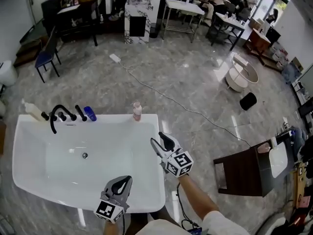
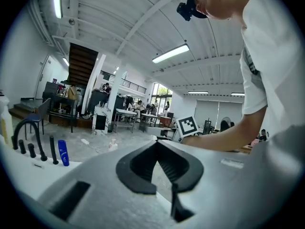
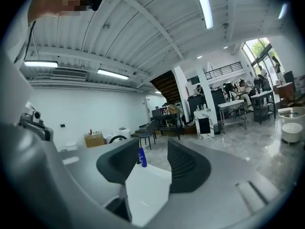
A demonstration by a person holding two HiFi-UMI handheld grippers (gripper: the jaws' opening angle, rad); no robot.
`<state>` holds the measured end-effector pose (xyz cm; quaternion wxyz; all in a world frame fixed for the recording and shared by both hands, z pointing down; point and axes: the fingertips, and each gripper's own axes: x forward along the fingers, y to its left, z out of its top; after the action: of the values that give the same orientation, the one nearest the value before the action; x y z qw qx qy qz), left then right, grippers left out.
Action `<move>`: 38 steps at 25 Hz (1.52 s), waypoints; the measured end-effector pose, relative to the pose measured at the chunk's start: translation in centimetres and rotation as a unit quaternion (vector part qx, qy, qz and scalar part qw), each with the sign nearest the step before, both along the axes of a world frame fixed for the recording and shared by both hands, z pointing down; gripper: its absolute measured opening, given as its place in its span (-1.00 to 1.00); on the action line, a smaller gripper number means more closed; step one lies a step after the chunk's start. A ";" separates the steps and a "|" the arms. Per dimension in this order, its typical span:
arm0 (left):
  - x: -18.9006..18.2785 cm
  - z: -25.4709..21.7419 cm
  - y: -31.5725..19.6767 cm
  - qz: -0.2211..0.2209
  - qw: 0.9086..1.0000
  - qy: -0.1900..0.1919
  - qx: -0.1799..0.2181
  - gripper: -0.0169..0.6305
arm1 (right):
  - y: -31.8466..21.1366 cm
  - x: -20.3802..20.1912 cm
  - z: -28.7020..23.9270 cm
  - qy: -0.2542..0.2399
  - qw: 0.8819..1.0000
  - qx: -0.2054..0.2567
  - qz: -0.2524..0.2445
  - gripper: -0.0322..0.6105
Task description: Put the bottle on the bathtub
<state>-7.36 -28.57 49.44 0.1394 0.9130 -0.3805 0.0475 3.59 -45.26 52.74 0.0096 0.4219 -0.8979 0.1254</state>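
Left claw (image 2: 156,143) closed, right claw (image 3: 153,152) apart, pink bottle (image 1: 137,111) by bathtub (image 1: 113,119)

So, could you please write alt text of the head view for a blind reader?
Seen from above, a white bathtub sits on a grey floor, with a black faucet, a blue bottle and a pink bottle along its far edge. The shut left claw and open right claw hover at its near right side.

The right gripper (image 3: 153,151) holds its jaws apart, with nothing between them. The white bathtub (image 3: 147,190) rim shows through the gap. A blue bottle (image 3: 141,157) stands upright at the rim's far end.
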 end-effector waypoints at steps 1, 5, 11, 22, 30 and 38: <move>0.1 -0.6 0.3 0.008 1.000 -0.002 0.001 -0.94 | 1.0 0.1 -0.9 0.002 1.000 -0.003 -0.002 -0.35; 0.1 -3.0 1.6 0.030 0.999 -0.013 0.004 -0.94 | 4.6 -0.3 -6.1 -0.008 1.000 0.005 -0.006 -0.47; 1.0 -6.5 2.5 0.038 0.999 -0.016 0.027 -0.94 | 10.3 0.4 -14.5 -0.025 0.998 0.054 -0.017 -0.49; -0.2 -9.6 4.1 0.045 0.997 -0.032 0.061 -0.94 | 16.3 -1.9 -21.4 -0.031 0.994 0.094 -0.048 -0.67; -0.6 -11.9 4.2 0.021 0.995 -0.017 0.091 -0.94 | 17.5 -3.3 -22.6 -0.025 0.990 0.113 -0.076 -0.87; -1.0 -11.7 5.2 0.009 0.997 -0.015 0.081 -0.94 | 18.5 -3.6 -22.1 -0.032 0.990 0.103 -0.088 -0.87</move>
<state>-8.34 -23.40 37.70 0.0591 0.9238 -0.3770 0.0315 -0.01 -26.79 30.66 -0.0514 0.3357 -0.9395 0.0439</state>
